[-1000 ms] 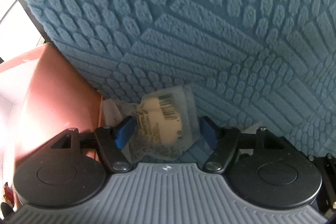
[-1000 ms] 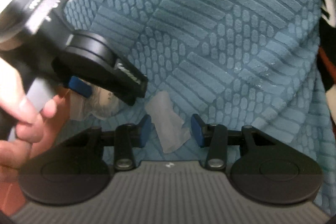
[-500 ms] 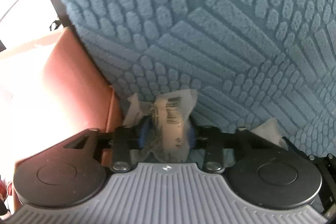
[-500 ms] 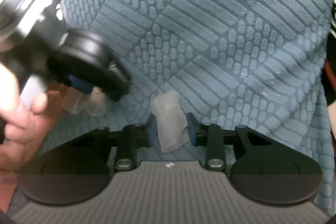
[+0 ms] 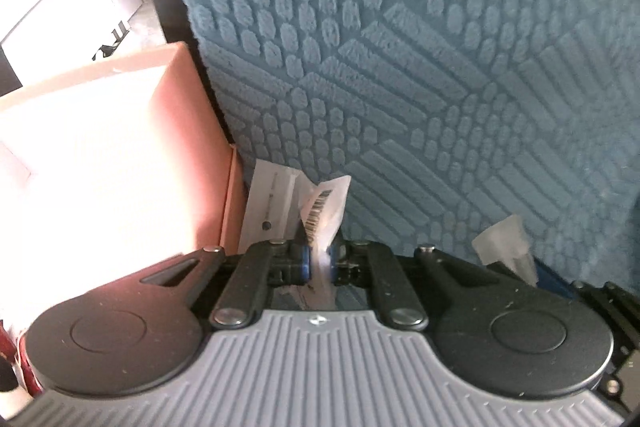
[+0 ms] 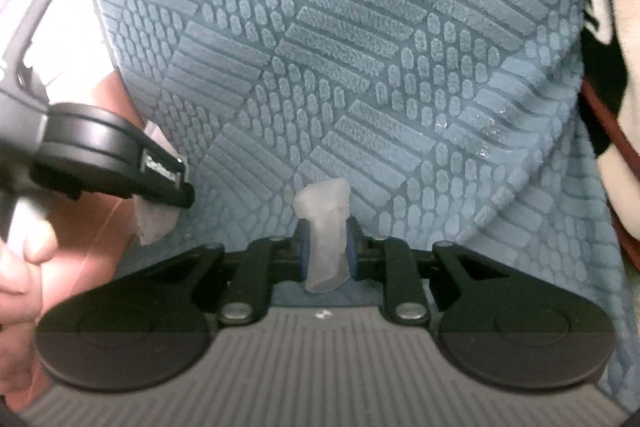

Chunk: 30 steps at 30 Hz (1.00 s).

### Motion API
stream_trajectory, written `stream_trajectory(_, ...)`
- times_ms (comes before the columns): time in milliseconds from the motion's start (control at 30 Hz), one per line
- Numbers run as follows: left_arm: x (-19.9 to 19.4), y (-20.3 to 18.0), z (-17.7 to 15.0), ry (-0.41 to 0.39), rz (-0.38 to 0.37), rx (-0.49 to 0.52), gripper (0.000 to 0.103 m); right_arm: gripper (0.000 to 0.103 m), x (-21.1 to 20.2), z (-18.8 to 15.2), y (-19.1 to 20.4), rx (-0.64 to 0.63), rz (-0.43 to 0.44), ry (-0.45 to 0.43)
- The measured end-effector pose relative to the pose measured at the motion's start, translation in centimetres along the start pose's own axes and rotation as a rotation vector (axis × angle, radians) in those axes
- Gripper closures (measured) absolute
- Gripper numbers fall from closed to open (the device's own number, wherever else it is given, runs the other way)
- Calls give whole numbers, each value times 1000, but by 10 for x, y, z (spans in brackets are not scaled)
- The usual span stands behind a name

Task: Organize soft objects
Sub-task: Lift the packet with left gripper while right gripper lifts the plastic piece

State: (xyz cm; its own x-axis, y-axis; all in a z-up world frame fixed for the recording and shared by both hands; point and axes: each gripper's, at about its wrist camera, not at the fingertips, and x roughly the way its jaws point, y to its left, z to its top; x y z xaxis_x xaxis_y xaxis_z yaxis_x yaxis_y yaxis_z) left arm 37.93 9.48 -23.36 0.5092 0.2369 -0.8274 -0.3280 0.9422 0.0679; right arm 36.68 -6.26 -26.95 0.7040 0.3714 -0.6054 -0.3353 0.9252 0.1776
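A teal cushion [image 5: 420,67] with a raised pattern fills both views; it also shows in the right wrist view [image 6: 340,47]. It sits in a clear plastic wrapper. My left gripper [image 5: 319,261] is shut on a gathered piece of that wrapper with a barcode label [image 5: 322,207]. My right gripper [image 6: 325,253] is shut on another bunched piece of the clear wrapper [image 6: 325,227]. The left gripper [image 6: 120,163] shows at the left of the right wrist view, with wrapper under it. The wrapper piece in my right gripper shows at the lower right of the left wrist view [image 5: 504,243].
A pink-orange box [image 5: 120,155] stands against the cushion's left side. A black and white soft object [image 6: 612,27] lies at the cushion's right edge. A person's hand [image 6: 20,267] holds the left gripper.
Both grippers have closed on the plastic wrapper, from open a second ago. The cushion has shifted in view and the left camera now sees more of the box and the room behind.
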Motion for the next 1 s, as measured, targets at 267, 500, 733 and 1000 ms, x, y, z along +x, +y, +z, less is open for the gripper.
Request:
stream_trajectory(267, -57, 8, -22, -26, -110, 22, 93, 81, -30, -16, 3, 33, -23, 11)
stream_trajectory(500, -79, 16, -46, -31, -176, 20, 93, 81, -58, -27, 5, 45, -40, 21)
stream_trajectory(733, -106, 14, -79, -40, -214, 14, 93, 81, -81, -41, 6, 86, -57, 28)
stream_trajectory(1000, -109, 12, -103, -35, -263, -12, 93, 81, -113, -58, 7, 72, -90, 27)
